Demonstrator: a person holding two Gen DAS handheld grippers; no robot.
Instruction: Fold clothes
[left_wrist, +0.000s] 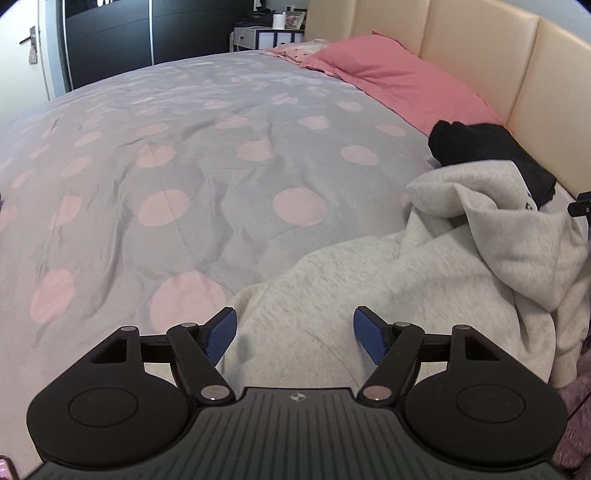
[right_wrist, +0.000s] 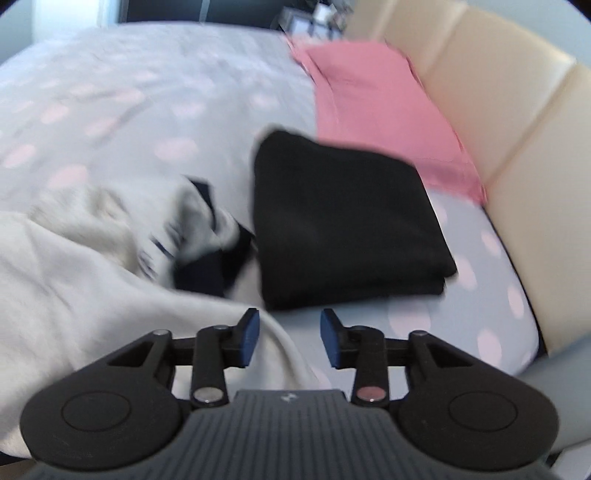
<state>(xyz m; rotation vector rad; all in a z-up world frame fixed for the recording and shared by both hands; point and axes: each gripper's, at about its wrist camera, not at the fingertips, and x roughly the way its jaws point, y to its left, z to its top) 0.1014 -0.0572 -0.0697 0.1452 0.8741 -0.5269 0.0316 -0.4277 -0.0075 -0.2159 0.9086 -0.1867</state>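
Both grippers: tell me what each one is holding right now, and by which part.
Nothing is held. The left gripper is open over the light grey hoodie, and the right gripper is open above the hoodie's edge, short of the folded black garment.

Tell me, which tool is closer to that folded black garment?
Right. The right tool hangs just before the folded black garment; the left tool sits far back over the grey hoodie.
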